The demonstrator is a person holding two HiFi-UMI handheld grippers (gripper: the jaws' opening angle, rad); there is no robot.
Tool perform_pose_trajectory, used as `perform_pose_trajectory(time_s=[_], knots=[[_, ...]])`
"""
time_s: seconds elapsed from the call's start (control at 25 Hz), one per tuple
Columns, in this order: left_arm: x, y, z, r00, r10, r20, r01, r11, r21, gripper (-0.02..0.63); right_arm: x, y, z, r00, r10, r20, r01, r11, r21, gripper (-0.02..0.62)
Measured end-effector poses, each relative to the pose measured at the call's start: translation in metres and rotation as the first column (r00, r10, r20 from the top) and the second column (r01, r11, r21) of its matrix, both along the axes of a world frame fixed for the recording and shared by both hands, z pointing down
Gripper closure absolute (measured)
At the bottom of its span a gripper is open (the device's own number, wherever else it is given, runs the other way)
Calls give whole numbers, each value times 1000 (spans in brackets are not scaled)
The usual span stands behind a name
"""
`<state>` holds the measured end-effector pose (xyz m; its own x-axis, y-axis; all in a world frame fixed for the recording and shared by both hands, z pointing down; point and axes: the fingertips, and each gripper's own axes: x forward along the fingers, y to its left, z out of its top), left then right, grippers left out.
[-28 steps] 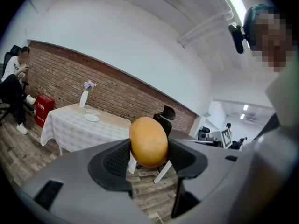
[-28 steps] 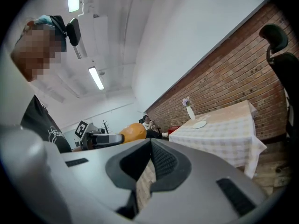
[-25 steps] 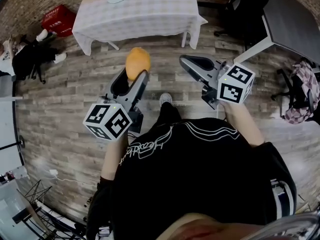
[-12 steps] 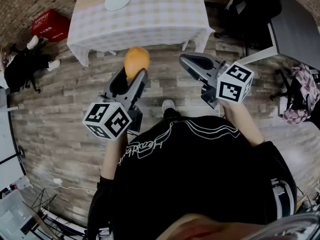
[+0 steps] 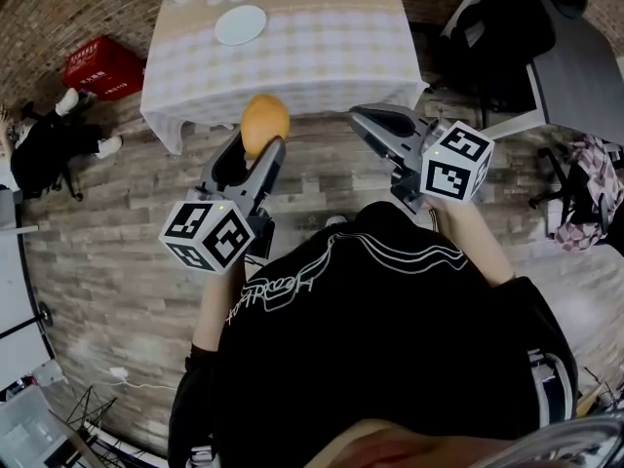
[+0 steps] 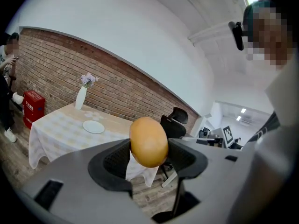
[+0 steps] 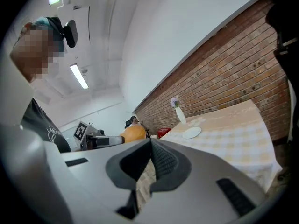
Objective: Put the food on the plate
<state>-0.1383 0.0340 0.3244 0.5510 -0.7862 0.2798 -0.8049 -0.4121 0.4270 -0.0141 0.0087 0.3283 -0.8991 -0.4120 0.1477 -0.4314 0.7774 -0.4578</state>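
An orange-brown bun-like piece of food (image 5: pixel 265 123) is clamped between the jaws of my left gripper (image 5: pixel 255 146), held in the air short of the table; the left gripper view shows the food (image 6: pixel 148 142) squeezed between both pads. My right gripper (image 5: pixel 382 125) is shut with nothing in it, its pads meeting in the right gripper view (image 7: pixel 152 164). A small white plate (image 5: pixel 240 24) lies on the checked tablecloth of the table (image 5: pixel 322 37) ahead, and the plate (image 6: pixel 94 127) also shows beyond the left jaws and in the right gripper view (image 7: pixel 191 133).
A white vase with flowers (image 6: pixel 82 94) stands on the table near the brick wall. A red crate (image 5: pixel 104 65) and a seated person (image 5: pixel 44 144) are at the left. Black office chairs (image 5: pixel 502 27), a grey desk (image 5: pixel 585 66) and a bag (image 5: pixel 590 183) are at the right.
The table and plate have come nearer and lower in the head view as the person walks toward them. Both grippers keep their pose, the left still holding the food.
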Motion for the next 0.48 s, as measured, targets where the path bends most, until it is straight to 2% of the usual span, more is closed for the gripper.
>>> perform_pose_trajectory(time_s=[0.16,0.48], knots=[[-5,-15,2,999,-8,-31,9,1000,0,357,-5,-10,5,1000,-9,-5,9,1000,-7,598],[-7,-51,7,999,-22,-34,21,1000,-15,356,-11,-49,5,999,-43,-3,43,999,-5,598]])
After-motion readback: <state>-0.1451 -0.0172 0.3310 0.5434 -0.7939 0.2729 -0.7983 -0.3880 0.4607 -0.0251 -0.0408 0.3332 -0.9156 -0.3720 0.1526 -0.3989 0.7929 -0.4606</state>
